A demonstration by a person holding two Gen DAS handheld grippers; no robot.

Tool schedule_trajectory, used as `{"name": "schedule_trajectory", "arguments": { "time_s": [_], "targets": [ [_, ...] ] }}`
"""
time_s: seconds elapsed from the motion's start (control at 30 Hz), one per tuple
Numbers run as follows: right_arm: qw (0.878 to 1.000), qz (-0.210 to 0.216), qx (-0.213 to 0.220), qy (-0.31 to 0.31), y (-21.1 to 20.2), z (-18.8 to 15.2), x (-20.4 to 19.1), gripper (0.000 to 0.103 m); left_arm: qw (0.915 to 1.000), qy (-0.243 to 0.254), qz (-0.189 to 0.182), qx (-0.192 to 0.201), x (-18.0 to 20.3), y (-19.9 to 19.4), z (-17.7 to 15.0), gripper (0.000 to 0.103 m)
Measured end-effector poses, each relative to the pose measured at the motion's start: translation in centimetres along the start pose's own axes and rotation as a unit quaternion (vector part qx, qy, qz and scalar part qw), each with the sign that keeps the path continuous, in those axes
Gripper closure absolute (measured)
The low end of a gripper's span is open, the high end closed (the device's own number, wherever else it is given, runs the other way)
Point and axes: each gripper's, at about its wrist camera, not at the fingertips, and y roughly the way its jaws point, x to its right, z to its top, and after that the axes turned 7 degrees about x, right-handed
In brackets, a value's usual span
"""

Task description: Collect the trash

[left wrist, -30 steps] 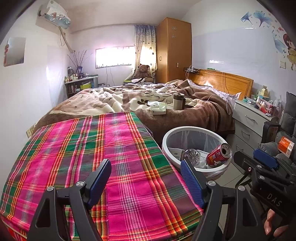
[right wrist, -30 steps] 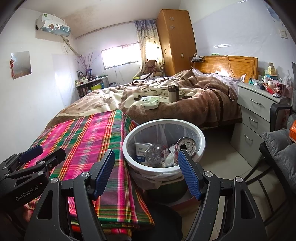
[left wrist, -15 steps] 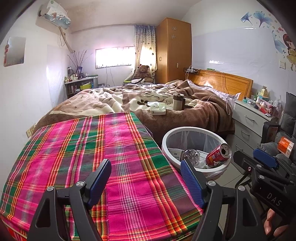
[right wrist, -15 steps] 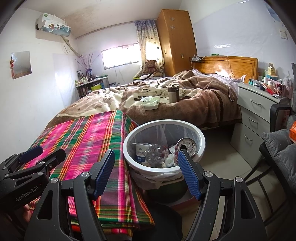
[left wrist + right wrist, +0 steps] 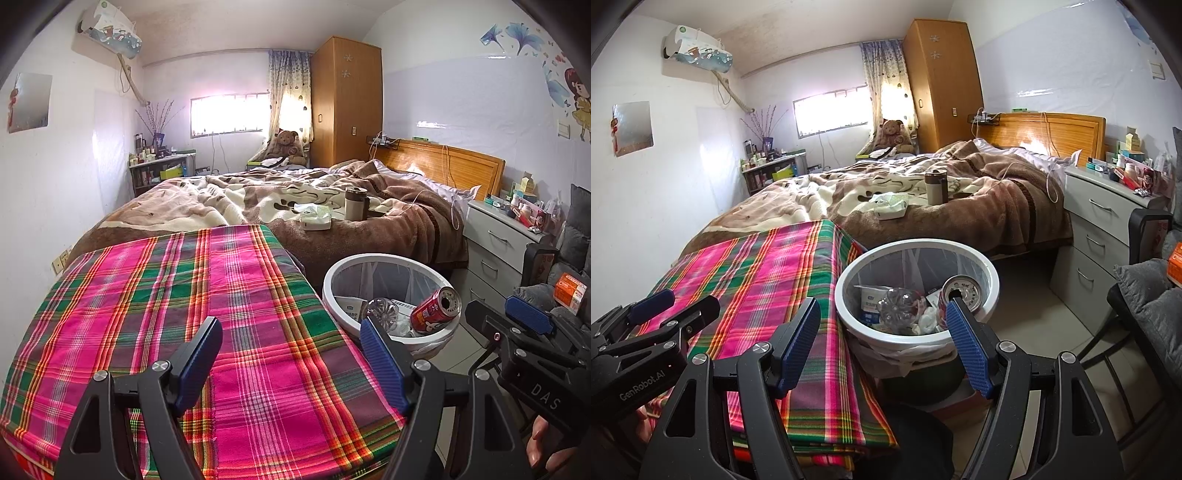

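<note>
Landmark for all positions: the white bin [image 5: 991,291].

Left gripper [image 5: 291,354]: jaws released, nothing between the blue pads. It hangs above the plaid cloth [image 5: 184,295], to the left of the bin, angled down and forward over the cloth's near end. Its right finger [image 5: 380,365] overlaps the bin's near-left rim in the left wrist view; I cannot tell whether it touches. Seen from the right wrist camera, the same tool is the black frame at the lower left, well left of the bin.

Right gripper [image 5: 882,339]: jaws also spread wide, empty. It points down and forward at the bin's near rim, just in front of the bin. Its left finger [image 5: 798,339] lies over the cloth's edge, its right finger [image 5: 967,350] over the bin's near-right rim. In the left wrist view part of a hand [image 5: 543,443] grips this tool's frame, to the right of the bin.

Trash: a red can [image 5: 436,308] lies tilted inside the bin against its right wall, open end up. Beside it, toward the bin's middle, is a crushed clear bottle [image 5: 899,306]; to the left of that, a small white carton [image 5: 870,302]. White crumpled scraps sit at the near side of the bin.

Behind the bin: a bed [image 5: 960,199] with a brown blanket. To the bin's right: a grey drawer chest [image 5: 1104,229].
</note>
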Motion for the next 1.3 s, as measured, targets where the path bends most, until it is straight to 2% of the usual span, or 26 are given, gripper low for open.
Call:
{"name": "schedule_trajectory", "arguments": {
  "time_s": [1.3],
  "targets": [
    [1.000, 0.001, -0.001, -0.002, 0.05, 0.13, 0.16, 0.031, 1.0000, -0.002, -0.001, 0.003, -0.04, -0.24, 0.20, 0.026]
  ]
}}
